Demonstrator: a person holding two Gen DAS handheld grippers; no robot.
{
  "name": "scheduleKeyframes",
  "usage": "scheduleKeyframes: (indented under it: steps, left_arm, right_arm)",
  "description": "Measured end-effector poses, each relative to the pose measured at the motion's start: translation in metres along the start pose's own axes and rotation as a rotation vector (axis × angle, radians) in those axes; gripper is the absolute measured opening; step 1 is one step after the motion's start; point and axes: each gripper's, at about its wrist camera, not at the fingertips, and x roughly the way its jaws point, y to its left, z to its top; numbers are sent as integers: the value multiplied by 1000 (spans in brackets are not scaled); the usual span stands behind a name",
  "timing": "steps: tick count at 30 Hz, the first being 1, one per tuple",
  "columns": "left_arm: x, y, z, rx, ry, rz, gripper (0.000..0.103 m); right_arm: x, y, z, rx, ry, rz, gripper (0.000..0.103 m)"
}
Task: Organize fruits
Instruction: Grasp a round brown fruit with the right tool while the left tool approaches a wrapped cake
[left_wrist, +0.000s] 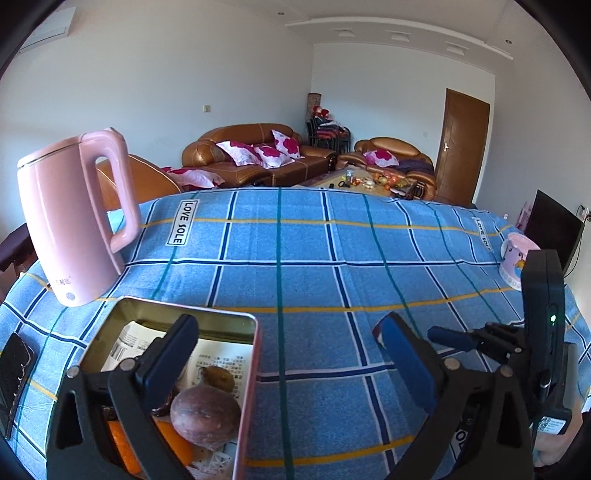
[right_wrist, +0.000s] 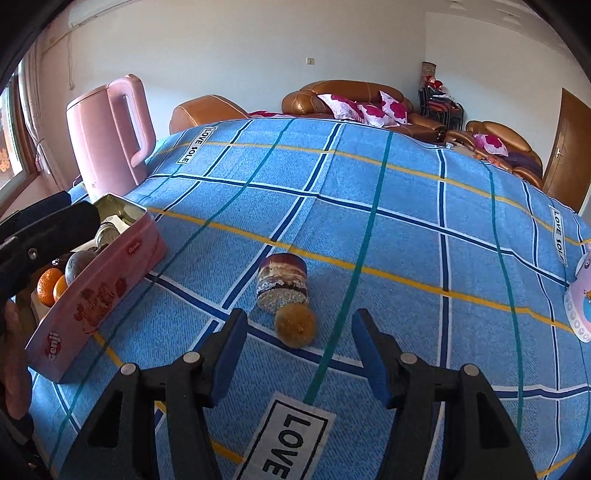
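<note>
An open pink tin (right_wrist: 99, 291) at the left holds oranges (right_wrist: 50, 286), a dark passion fruit (left_wrist: 205, 417) and a small brown fruit (left_wrist: 218, 378). My left gripper (left_wrist: 288, 347) stands wide open and empty. Its left finger hangs over the tin, its right finger over the cloth. A fuzzy yellow-brown fruit (right_wrist: 294, 326) lies on the blue checked cloth, touching a short round tub (right_wrist: 282, 284) that lies on its side. My right gripper (right_wrist: 300, 319) is open just in front of that fruit. Its blue pads flank the fruit without touching it.
A pink kettle (left_wrist: 74, 221) stands behind the tin at the back left. A pink cup (left_wrist: 517, 258) sits near the table's right edge. A dark phone (left_wrist: 14, 369) lies at the left edge. A person's hand (right_wrist: 14, 332) shows at the far left.
</note>
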Motion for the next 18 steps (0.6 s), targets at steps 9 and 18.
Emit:
scheduleKeyframes:
  steps: [9,18]
  left_arm:
    - [20,-19,9,0,52,-35,101]
    - [70,-59,-6,36,191,-115,90]
  right_arm:
    - [3,-15,-2,86,8,79,27]
    - [-24,-61,-10,177,-81,-89,27]
